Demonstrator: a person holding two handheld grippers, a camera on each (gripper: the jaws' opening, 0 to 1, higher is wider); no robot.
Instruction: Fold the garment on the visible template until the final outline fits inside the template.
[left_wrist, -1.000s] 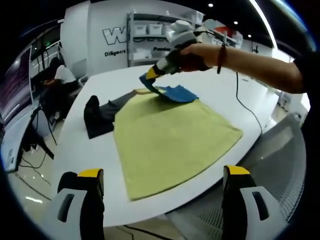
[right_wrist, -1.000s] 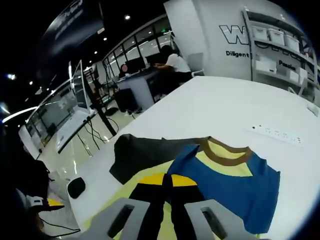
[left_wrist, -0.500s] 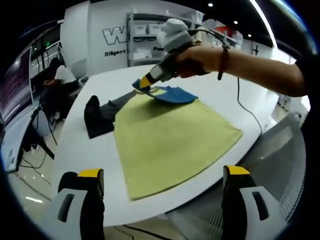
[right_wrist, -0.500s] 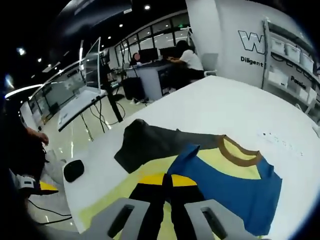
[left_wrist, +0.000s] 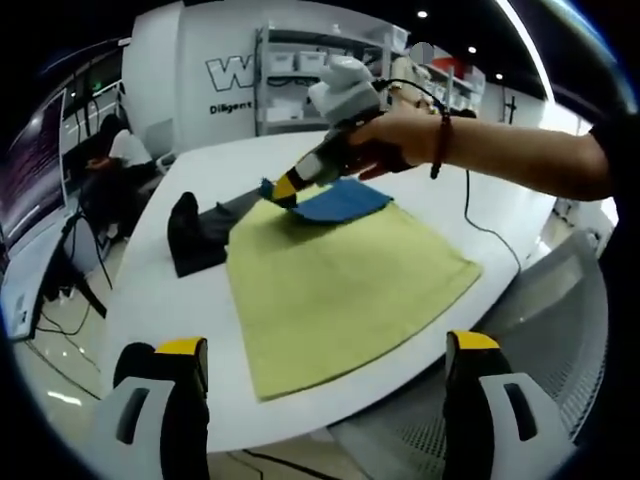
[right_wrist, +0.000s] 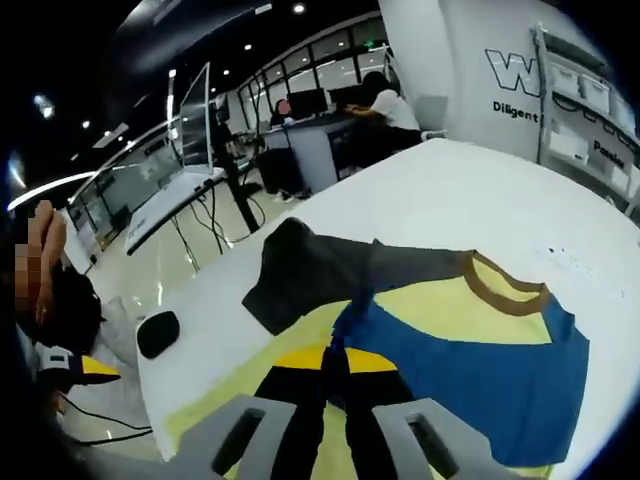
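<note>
So the garment (right_wrist: 470, 350) is that blue and yellow top with a brown collar and dark grey sleeves, sitting at the far end of the yellow-green template (left_wrist: 340, 280) on the white table (left_wrist: 160, 300). Most of the blue body is bunched up on the template's far edge, but one dark sleeve (left_wrist: 195, 235) trails off onto the bare table, so the outline clearly doesn't fit inside yet — I'd call this partway through, a fold in progress and more to go.

The right gripper (left_wrist: 283, 189) is clamped on a blue edge of the garment near that sleeve; in the right gripper view its jaws are pressed together with the fabric pinched at their tips, the rest of the top spreading out just beyond.

The left gripper (left_wrist: 325, 360) hangs back off the near edge of the table, jaws spread wide with nothing between them, well apart from the garment — most of the template lies between.
</note>
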